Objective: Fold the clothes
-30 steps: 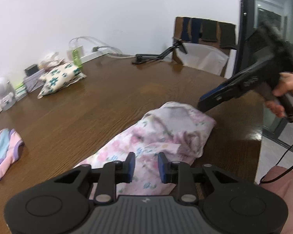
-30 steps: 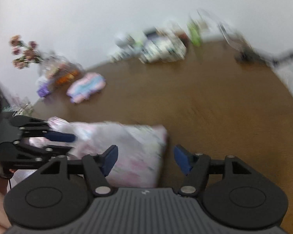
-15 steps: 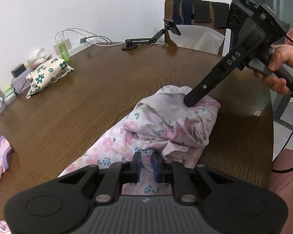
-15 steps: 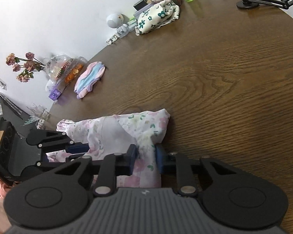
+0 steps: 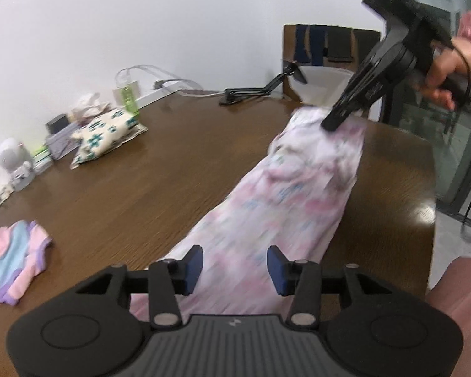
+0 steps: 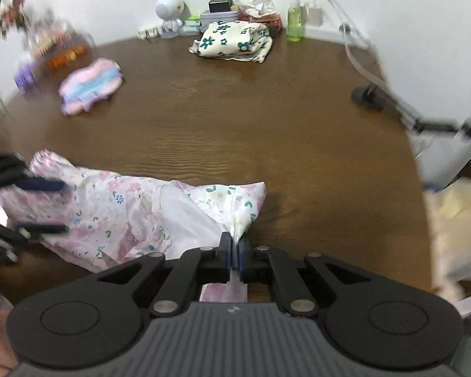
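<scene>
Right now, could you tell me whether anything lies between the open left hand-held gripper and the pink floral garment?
Nothing visible does. The left hand-held gripper hangs open directly over the pink floral garment, with only air between. The right hand-held gripper is already shut on the garment's far end. The other clothes lie well aside on the table.

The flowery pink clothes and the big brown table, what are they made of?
The flowery pink garment looks like thin, soft woven cloth, maybe cotton: it wrinkles and drapes limply. The table looks like dark wood or a wood veneer with a smooth, slightly glossy finish: grain lines and reflections show.
</scene>
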### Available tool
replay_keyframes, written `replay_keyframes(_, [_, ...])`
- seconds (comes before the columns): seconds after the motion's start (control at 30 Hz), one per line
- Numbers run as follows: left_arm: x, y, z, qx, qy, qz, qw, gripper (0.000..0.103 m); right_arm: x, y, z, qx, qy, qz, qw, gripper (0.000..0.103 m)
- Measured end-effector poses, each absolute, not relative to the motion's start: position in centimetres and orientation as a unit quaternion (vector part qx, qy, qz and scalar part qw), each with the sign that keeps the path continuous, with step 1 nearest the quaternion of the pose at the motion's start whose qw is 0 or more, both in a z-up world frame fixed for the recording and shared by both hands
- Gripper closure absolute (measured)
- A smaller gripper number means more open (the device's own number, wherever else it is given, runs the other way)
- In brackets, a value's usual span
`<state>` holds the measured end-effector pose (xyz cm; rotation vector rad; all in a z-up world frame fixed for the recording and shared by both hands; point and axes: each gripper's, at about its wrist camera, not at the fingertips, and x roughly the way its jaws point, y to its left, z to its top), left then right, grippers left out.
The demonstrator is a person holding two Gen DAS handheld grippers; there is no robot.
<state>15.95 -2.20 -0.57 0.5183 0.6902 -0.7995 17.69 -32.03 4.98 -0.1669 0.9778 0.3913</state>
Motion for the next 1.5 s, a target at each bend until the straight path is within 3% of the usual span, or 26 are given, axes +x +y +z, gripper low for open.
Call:
replay_keyframes(0.03, [15.9,-1.9,-0.5,0.245,0.324,-0.376,0.833,0.062,17.7,-31.6,5.3,-0.094,0.464,0.184,0.861,0.099])
replay_keyframes(0.13, [15.8,-0.9,-0.2,0.245,0.320,-0.371,0.836,0.081,17.5,-30.1,6.1,-0.132,0.459,0.179,0.860,0.099])
replay_keyframes(0.27, [15.9,-0.3,-1.5,0.235,0.329,-0.378,0.833,0.087,17.3,-27.9,7.2,-0.179,0.450,0.174,0.857,0.099])
replay_keyframes(0.77, [15.5,1.3,-1.9,0.184,0.317,-0.413,0.834,0.086,16.3,-19.0,9.1,-0.285,0.441,0.150,0.838,0.099])
replay_keyframes(1.0, [15.9,-1.6,3.8,0.225,0.251,-0.474,0.814,0.085,16.6,-19.8,9.0,-0.274,0.444,0.125,0.844,0.099])
replay_keyframes(1.23, [20.0,-10.7,0.8,0.264,0.318,-0.486,0.770,0.092,16.7,-21.5,9.0,-0.259,0.440,0.132,0.849,0.099])
replay_keyframes(1.5, [21.3,-13.5,-1.4,0.240,0.335,-0.493,0.767,0.092,17.7,-22.7,9.4,-0.228,0.444,0.179,0.848,0.099])
